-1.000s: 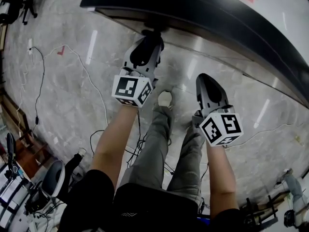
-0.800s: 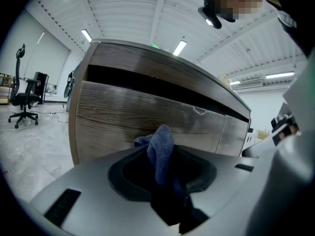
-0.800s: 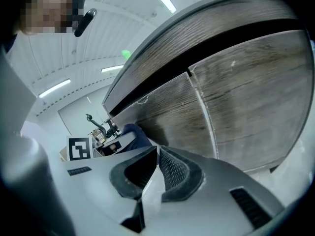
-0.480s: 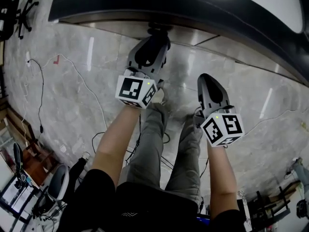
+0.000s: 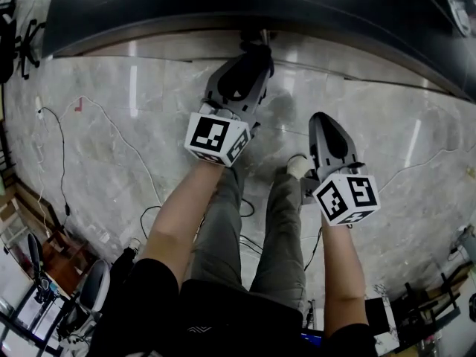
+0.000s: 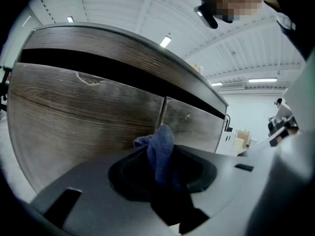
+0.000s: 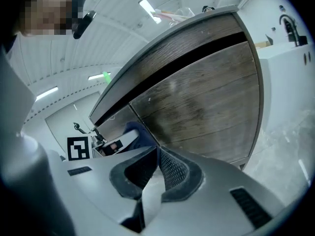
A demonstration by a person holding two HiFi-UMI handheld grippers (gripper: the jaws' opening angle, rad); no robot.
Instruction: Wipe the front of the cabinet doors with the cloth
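Observation:
The cabinet [image 5: 223, 6] runs dark along the top of the head view; its wood-grain doors [image 6: 88, 117] fill the left gripper view, with a seam between two doors [image 6: 163, 113]. My left gripper [image 5: 258, 47] reaches to the cabinet's base and is shut on a blue cloth [image 6: 160, 149], which bunches up right in front of the door seam. My right gripper [image 5: 322, 119] hangs lower, away from the cabinet, shut with nothing between its jaws [image 7: 157, 152]. In the right gripper view the right-hand door [image 7: 206, 107] faces me, and the cloth [image 7: 134, 132] shows at the left.
Grey marble floor [image 5: 134, 140] lies under me, with the person's legs and a white shoe [image 5: 299, 166] between the grippers. Cables [image 5: 56, 147] trail over the floor at the left. Chairs and stands [image 5: 82, 292] crowd the lower left, more gear at the lower right [image 5: 416, 311].
The left gripper with the cloth has shifted right along the cabinet's foot. The cabinet edge now sits higher and flatter in the head view, and the person's feet have stepped. The right gripper barely moved.

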